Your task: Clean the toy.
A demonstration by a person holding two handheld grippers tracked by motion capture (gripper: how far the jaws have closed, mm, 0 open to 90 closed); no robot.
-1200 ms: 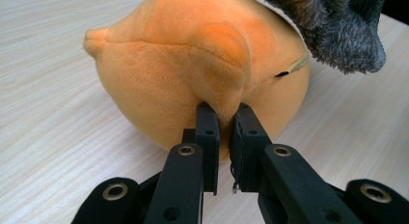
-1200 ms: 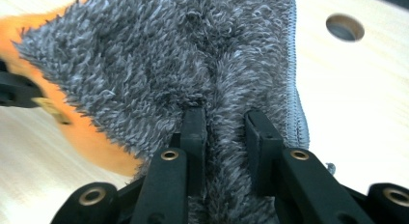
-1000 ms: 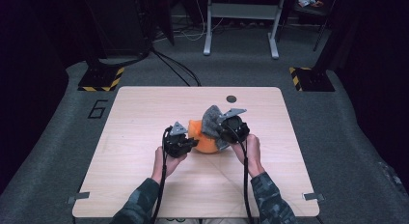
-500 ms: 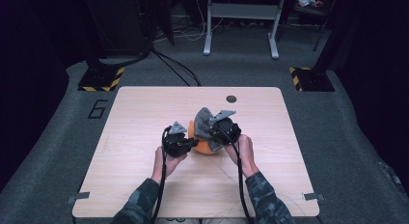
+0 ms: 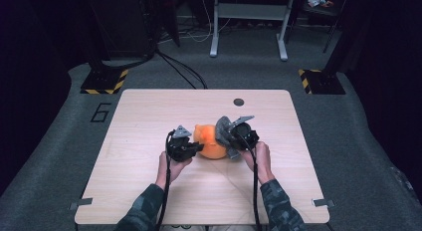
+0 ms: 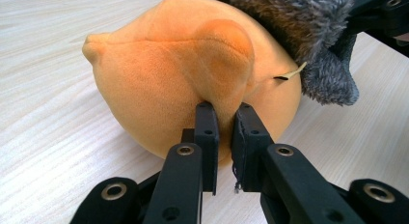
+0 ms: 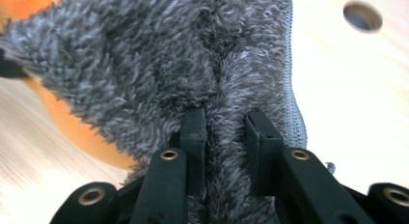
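Observation:
An orange plush ball lies on the wooden table between my two hands. My left gripper is shut on a pinched fold of the orange plush at its left side. A grey fluffy cloth drapes over the right side of the plush. My right gripper is shut on a fold of that grey cloth, its fingers sunk in the pile.
A small dark round hole sits in the table toward the far edge. Grey carpet, a metal stand's legs and yellow-black striped blocks lie beyond the table. Bare tabletop stretches left, right and near me.
My right gripper has moved down and leftward with the grey cloth, lowering it onto the orange plush. The left gripper has stayed where it was.

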